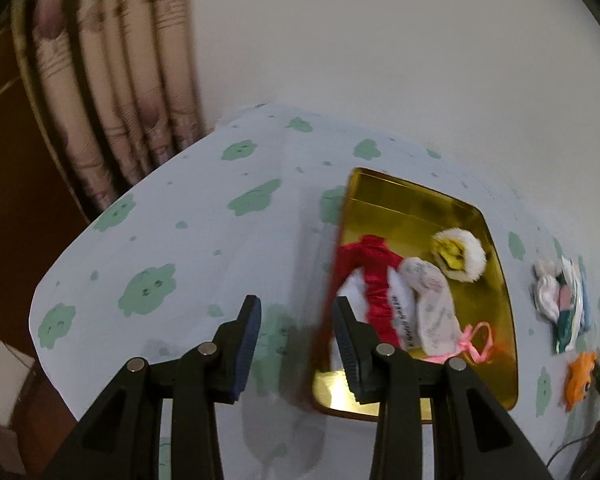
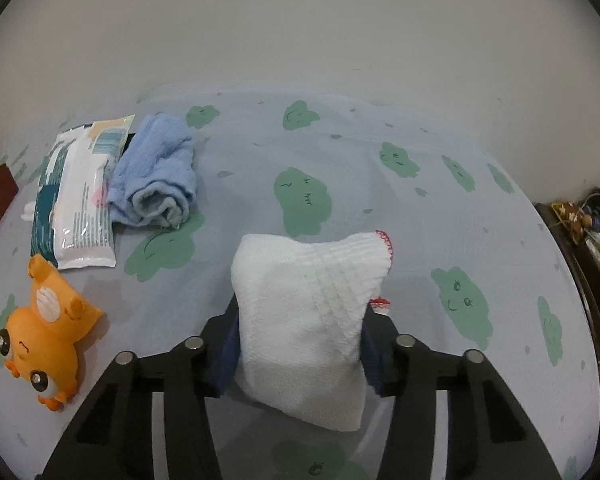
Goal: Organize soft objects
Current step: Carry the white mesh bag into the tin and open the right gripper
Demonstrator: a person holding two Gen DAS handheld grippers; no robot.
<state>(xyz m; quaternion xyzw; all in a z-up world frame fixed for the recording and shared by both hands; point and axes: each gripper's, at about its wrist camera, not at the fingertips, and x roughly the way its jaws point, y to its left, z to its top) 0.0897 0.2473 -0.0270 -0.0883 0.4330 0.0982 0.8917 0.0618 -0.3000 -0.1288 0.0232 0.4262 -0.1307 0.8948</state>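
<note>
**White cloth gripped, gold tin part filled**

Left wrist view: the left gripper (image 1: 296, 328) hangs with jaws apart, nothing between them, above the pale cloud-print tablecloth (image 1: 188, 216). At two o'clock from it sits a shiny gold tin (image 1: 496, 312) holding a red satin pouch (image 1: 374, 276), a printed drawstring bag (image 1: 432, 304) and a fluffy yellow toy (image 1: 458, 254).

Right wrist view: the right gripper (image 2: 300, 340) clamps a folded white waffle-knit cloth (image 2: 304, 320). A rolled blue towel (image 2: 156, 172), a glossy wipes packet (image 2: 82, 196) and an orange plush (image 2: 44, 332) lie around ten o'clock.

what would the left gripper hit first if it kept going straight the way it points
Probably the bare tablecloth just left of the gold tin; its open left gripper holds nothing. The tin's near wall looks close, and depth is unclear.
</note>
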